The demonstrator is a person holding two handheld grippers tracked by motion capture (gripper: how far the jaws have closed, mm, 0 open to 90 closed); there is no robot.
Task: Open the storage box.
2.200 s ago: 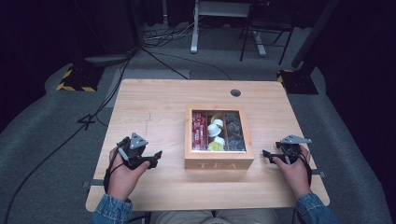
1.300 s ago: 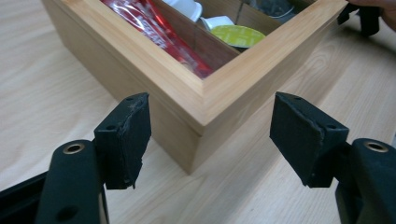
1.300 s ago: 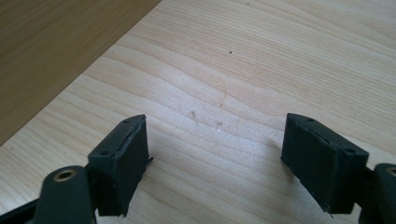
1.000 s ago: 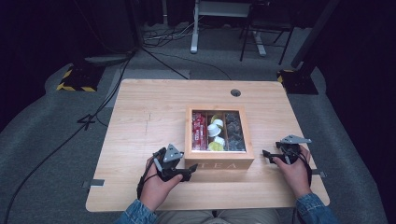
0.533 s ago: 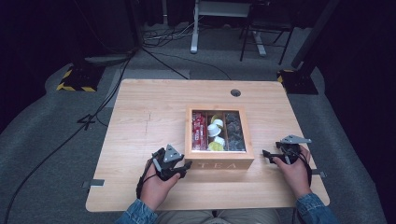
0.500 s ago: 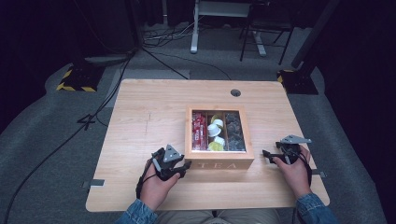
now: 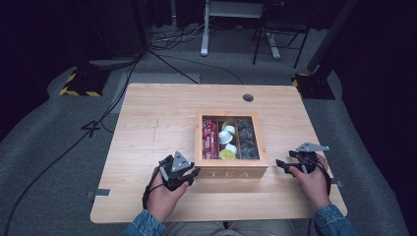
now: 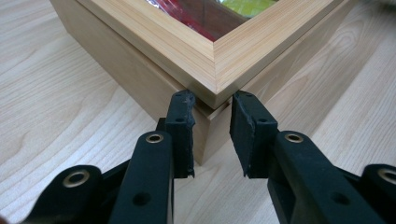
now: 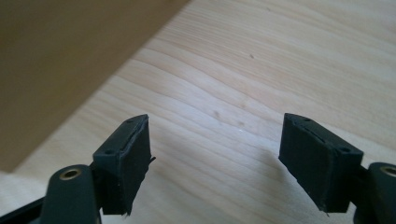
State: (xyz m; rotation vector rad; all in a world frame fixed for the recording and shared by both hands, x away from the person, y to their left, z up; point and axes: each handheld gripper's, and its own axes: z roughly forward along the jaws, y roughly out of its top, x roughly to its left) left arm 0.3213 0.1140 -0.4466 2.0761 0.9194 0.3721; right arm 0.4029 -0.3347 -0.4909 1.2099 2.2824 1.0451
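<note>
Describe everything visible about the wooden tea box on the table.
The tea box is pale wood, marked TEA on its front, and sits upright near the table's front edge. Its window lid is shut; red packets, white and yellow items and dark ones show in three compartments. The left hand-held gripper pinches its front left corner.

The tea box [image 7: 231, 166] sits mid-table [image 7: 152, 123], left tool [image 7: 193, 173] at its near-left corner.

High camera looks down; gripper cameras sit close over the table [image 7: 147, 128].

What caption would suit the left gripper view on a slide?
Left gripper fingers pinch the near corner of a light wooden tea box on the wooden table.
</note>
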